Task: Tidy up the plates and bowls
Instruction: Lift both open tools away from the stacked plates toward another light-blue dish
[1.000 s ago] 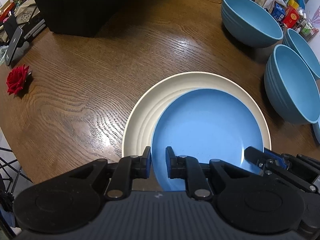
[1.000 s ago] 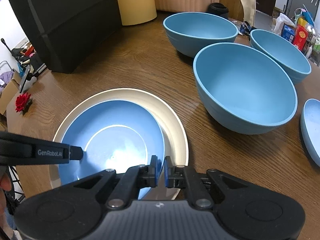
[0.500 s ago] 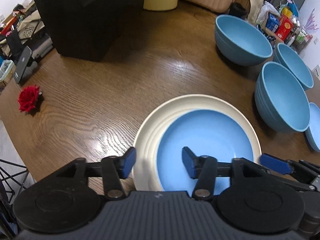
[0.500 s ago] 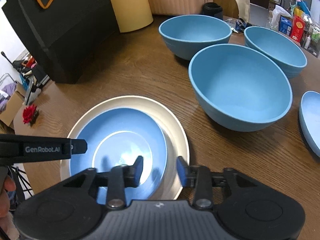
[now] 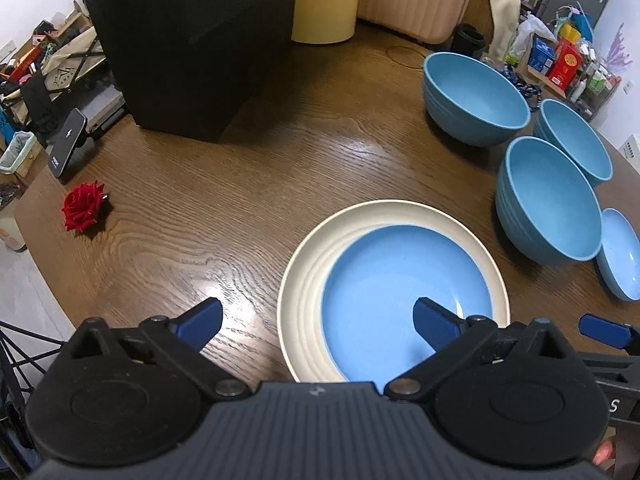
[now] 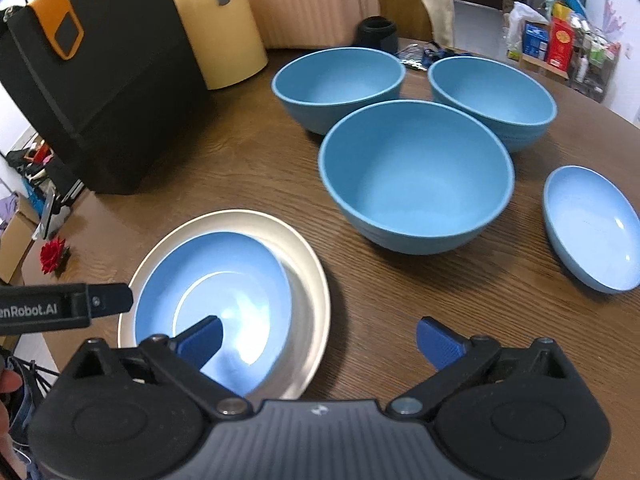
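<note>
Wooden counter [image 5: 248,168], cluttered room behind, black box [image 5: 192,40] and red rose [image 5: 83,207] off to the left gripper's far left. Blue plate [image 5: 392,280] sits nested in the cream plate [image 5: 304,280], slightly off-centre toward the right rim. Both lie directly ahead of and below the left gripper [image 5: 316,316], whose jaws are spread wide and empty; the right one hangs over the blue plate, the left one over bare wood. Right gripper [image 6: 320,340] is also wide open, holding nothing, with the plate stack ahead-left of it.

Remaining loose pieces all lie on the right gripper's side. Small blue dish [image 6: 592,228] is ahead-right of it, well apart from the stack. Nearest big bowl [image 6: 416,176] sits straight ahead, two more bowls [image 6: 338,84] [image 6: 492,96] behind it. From the left gripper these are all far right.

Judgement: the right gripper is nearer for the next pick, likely the small dish going onto the stack, or a bowl nesting. Round items, no long axis; grab by the near rim.
</note>
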`<act>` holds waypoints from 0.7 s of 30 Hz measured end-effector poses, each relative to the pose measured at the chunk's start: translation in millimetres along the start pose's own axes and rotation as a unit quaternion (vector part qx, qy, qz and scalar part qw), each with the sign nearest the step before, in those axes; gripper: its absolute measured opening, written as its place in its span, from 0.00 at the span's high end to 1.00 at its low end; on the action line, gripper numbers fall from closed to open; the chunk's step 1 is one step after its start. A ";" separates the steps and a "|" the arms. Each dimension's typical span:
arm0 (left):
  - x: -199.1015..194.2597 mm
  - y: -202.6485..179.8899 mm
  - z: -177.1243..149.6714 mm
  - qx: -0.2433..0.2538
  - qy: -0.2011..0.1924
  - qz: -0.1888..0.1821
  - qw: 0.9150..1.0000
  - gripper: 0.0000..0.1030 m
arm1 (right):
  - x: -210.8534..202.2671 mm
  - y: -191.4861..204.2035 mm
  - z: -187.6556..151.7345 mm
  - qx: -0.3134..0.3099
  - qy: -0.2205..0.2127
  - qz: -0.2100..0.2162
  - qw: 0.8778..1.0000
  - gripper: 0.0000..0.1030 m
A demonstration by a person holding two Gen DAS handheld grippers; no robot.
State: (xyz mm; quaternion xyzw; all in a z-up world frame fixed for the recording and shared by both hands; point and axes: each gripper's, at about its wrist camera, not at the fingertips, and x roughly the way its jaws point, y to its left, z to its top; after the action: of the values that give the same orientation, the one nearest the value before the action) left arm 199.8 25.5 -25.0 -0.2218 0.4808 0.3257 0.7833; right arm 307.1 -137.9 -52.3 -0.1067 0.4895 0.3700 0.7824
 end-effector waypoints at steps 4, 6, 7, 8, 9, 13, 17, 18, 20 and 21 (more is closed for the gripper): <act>-5.9 -7.2 -2.1 0.007 -0.004 -0.008 1.000 0.00 | -8.5 -4.7 -1.0 0.007 -0.007 -0.006 1.000 0.00; -8.7 -10.9 -3.0 0.011 -0.006 -0.011 1.000 0.00 | -12.7 -7.3 -3.0 0.011 -0.010 -0.010 1.000 0.00; -10.1 -12.6 -3.6 0.013 -0.007 -0.013 1.000 0.00 | -15.4 -10.0 -5.0 0.012 -0.011 -0.011 1.000 0.00; -10.9 -14.2 -4.1 0.014 -0.008 -0.013 1.000 0.00 | -17.3 -11.9 -6.1 0.015 -0.012 -0.013 1.000 0.00; -11.6 -15.6 -4.7 0.016 -0.008 -0.014 1.000 0.00 | -19.2 -13.7 -7.0 0.017 -0.013 -0.014 1.000 0.00; -15.2 -21.1 -6.6 0.022 -0.009 -0.019 1.000 0.00 | -26.3 -19.4 -11.1 0.025 -0.018 -0.020 0.999 0.00; -18.9 -27.1 -8.4 0.029 -0.009 -0.026 0.999 0.00 | -31.4 -24.8 -13.7 0.032 -0.022 -0.026 0.999 0.00; -19.8 -28.6 -8.8 0.031 -0.009 -0.027 0.999 0.00 | -33.0 -26.3 -14.4 0.033 -0.023 -0.027 0.999 0.00; -21.6 -31.5 -9.2 0.034 -0.010 -0.030 0.999 0.00 | -35.7 -28.7 -16.1 0.036 -0.024 -0.032 0.999 0.00; -22.5 -33.3 -9.5 0.036 -0.011 -0.031 0.999 0.00 | -36.9 -30.1 -16.8 0.038 -0.025 -0.033 0.998 0.00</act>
State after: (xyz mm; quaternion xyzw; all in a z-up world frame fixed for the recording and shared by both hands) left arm 210.7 -10.4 -7.9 -0.2046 0.4768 0.2860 0.8056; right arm 307.0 -185.5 -35.4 -0.0840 0.4798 0.3277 0.8095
